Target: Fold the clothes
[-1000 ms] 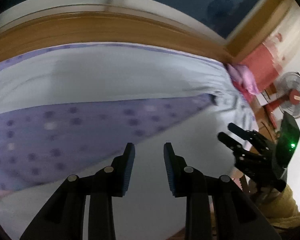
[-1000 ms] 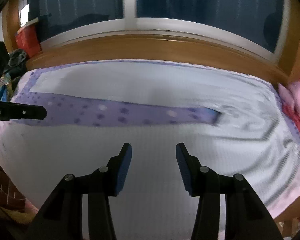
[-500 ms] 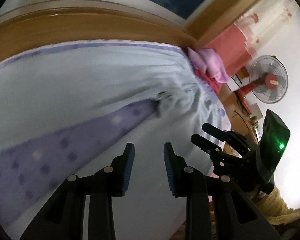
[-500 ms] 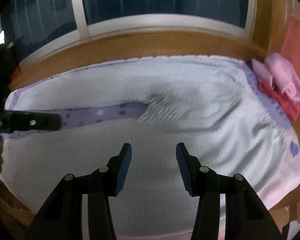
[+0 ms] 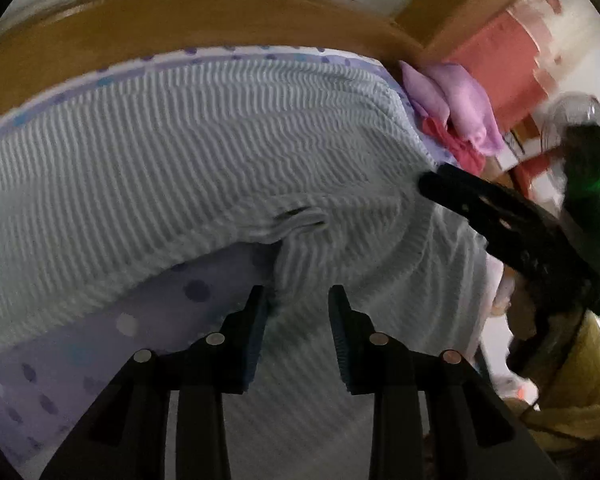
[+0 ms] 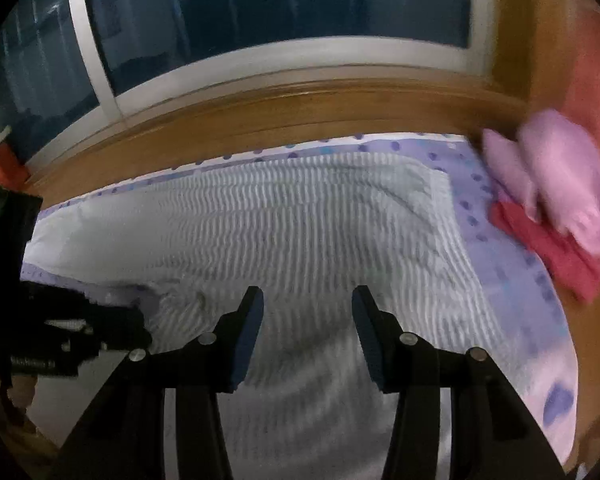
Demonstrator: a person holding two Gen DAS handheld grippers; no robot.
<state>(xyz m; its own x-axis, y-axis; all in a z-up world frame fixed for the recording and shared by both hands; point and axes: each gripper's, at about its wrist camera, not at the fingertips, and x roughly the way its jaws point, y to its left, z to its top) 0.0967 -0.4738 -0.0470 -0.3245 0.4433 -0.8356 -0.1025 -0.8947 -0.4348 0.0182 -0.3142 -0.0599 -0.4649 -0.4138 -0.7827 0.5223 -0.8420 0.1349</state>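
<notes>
Bed sheet point(image 6: 512, 280), purple with darker dots, covered the surface under everything and ran up to the wooden sill point(image 6: 300, 108) below the dark window point(image 6: 260, 4).

White ribbed garment point(image 5: 172, 168) lay spread over most of the sheet; in the right wrist view it point(image 6: 300, 232) filled the middle of the frame. Two panels of it met at a bunched, puckered seam point(image 5: 300, 220), with a wedge of sheet point(image 5: 152, 320) showing between them on the left.

Pink cloth point(image 6: 560, 184) sat piled on a red cloth point(image 6: 556, 256) at the far right corner of the sheet, just beside the garment's edge but apart from it. Same pile showed in the left wrist view point(image 5: 456, 104).

Left gripper point(image 5: 296, 312): fingers parted, nothing between them, tips over the garment right below the pucker. Contact with the fabric could not be told.

Right gripper point(image 6: 306, 316): fingers spread wider, empty, above the garment's near half.

Right gripper also showed in the left wrist view point(image 5: 432, 184), tip at the garment's right edge; its finger state wasn't readable from that angle. Left gripper appeared at the left edge of the right wrist view point(image 6: 136, 332), near the pucker.
</notes>
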